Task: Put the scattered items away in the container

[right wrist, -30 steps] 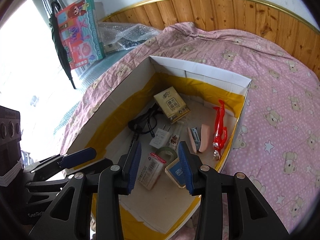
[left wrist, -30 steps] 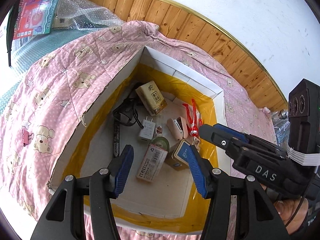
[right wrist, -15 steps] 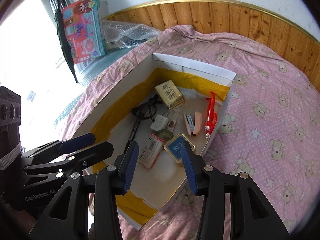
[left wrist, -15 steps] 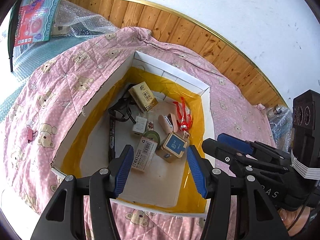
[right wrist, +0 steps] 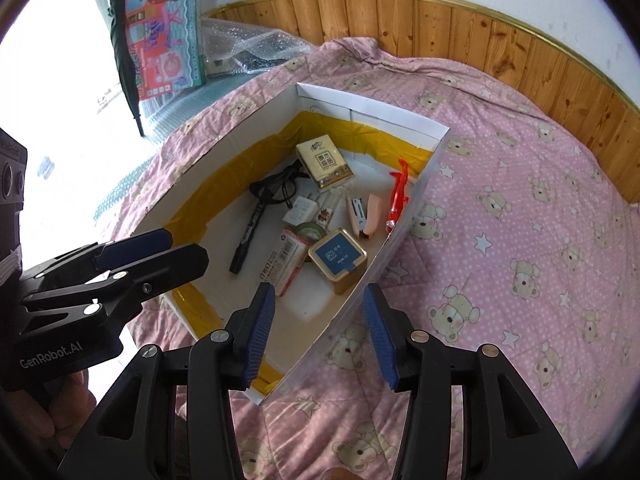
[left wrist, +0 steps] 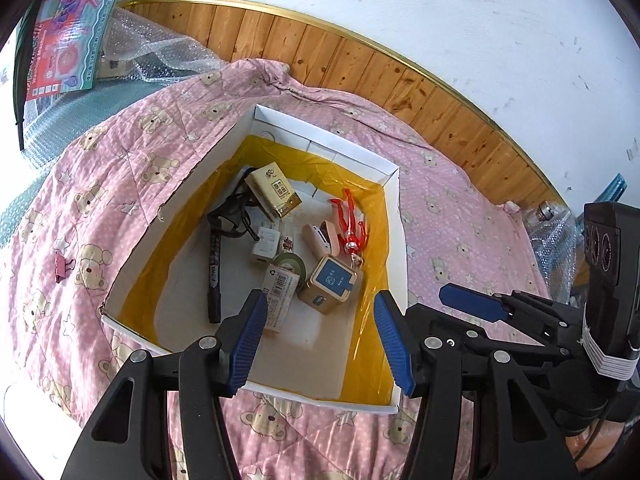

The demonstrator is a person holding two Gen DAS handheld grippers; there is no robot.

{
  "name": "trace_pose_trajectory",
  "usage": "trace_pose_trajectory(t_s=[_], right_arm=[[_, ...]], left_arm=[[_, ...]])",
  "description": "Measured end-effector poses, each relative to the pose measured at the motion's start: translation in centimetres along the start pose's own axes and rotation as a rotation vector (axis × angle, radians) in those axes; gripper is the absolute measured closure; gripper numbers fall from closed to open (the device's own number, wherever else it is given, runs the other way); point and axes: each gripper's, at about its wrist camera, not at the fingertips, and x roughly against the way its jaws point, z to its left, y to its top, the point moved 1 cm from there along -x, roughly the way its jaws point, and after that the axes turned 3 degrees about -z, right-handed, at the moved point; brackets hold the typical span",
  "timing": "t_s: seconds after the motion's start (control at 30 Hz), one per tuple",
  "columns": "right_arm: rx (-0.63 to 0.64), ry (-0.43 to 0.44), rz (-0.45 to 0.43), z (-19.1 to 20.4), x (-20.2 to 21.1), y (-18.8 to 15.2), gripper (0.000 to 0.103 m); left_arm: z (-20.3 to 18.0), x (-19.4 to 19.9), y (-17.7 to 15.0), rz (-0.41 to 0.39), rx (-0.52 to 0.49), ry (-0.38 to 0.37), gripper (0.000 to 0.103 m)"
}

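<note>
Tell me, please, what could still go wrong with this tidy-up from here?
A pink binder clip lies on the bear-print quilt outside the cardboard box, easy to overlook. Both the left gripper and right gripper are open and empty; reaching across could nudge the box's thin wall.

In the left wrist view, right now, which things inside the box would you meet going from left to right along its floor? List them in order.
black marker → white charger plug → pink stapler → red toy figure. Left out, since they overlap these in the order: the cable, the tape roll, the gold tin and both cartons.
</note>
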Motion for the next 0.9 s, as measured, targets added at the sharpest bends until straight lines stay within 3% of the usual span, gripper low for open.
trace_pose_trajectory(t_s=[0.33,0.9], right_arm=[[0.014,0.019,0.046,0.2,-0.1,-0.3,0.054],[0.105,-0.018,0.031,2.2,-0.3,0.2,0.051]], left_arm=[[-0.3,0.2,-0.5,0.003,-0.004,-0.012,0.046],[-0.1,0.1,-0.7,0.008,0.014,-0.009,0.046]])
